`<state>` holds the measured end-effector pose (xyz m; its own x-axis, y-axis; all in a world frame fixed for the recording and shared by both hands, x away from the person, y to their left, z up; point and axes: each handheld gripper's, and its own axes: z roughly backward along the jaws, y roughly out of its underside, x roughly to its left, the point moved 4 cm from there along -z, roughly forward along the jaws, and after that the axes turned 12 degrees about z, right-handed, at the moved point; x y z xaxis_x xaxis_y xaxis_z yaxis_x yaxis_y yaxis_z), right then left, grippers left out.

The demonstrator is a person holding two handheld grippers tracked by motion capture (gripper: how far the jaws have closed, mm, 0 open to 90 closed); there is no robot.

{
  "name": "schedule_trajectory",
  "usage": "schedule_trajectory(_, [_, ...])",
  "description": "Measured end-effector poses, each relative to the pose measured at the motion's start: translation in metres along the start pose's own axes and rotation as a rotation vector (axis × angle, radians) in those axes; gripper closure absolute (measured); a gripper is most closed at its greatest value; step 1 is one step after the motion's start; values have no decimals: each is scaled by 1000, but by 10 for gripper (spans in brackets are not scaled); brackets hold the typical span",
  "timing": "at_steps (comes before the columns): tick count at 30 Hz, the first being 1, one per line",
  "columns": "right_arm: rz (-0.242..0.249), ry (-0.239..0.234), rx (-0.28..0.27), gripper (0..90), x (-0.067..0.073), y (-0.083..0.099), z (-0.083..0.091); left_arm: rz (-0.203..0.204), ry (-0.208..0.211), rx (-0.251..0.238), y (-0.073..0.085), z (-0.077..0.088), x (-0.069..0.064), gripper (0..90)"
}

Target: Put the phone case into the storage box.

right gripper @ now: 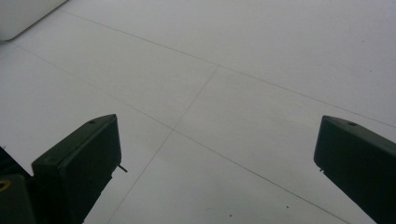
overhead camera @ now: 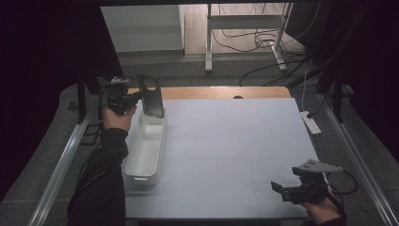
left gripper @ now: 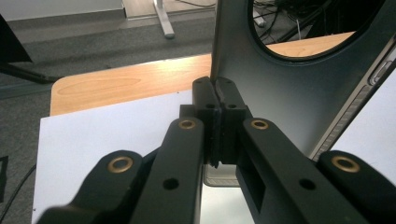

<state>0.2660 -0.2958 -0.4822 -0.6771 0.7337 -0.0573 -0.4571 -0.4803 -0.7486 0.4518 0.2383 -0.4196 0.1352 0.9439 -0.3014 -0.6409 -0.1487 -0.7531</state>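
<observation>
A dark phone case (overhead camera: 151, 96) with a round hole near its top stands upright over the far end of a long white bin (overhead camera: 141, 178) at the table's left side. My left gripper (overhead camera: 138, 95) comes at it from the left and is shut on the case's edge. In the left gripper view the two jaws (left gripper: 217, 93) meet on the thin edge of the case (left gripper: 289, 93). My right gripper (overhead camera: 277, 187) hovers near the table's front right corner. Its jaws (right gripper: 219, 128) stand wide apart with nothing between them, over the white table surface.
The white mat (overhead camera: 235, 141) covers the table, with a strip of bare wood (overhead camera: 211, 92) along the far edge. A white power strip (overhead camera: 310, 121) lies just off the right side. Metal rails run down both sides. A corner of the bin (right gripper: 18, 18) shows in the right gripper view.
</observation>
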Motion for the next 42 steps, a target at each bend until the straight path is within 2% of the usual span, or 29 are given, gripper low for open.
schedule_trajectory(7, [2, -4, 2, 12, 0, 0, 0, 3, -5, 4, 6, -7, 3, 892])
schedule_trajectory(14, [1, -8, 5, 13, 0, 0, -1, 32, 3, -4, 11, -11, 7, 893])
schedule_trajectory(25, [2, -10, 9, 16, 0, 0, -1, 32, -5, -3, 12, -10, 9, 893])
schedule_trajectory(42, [2, -13, 17, 20, 0, 0, -2, 43, -31, 19, 27, -24, 17, 893])
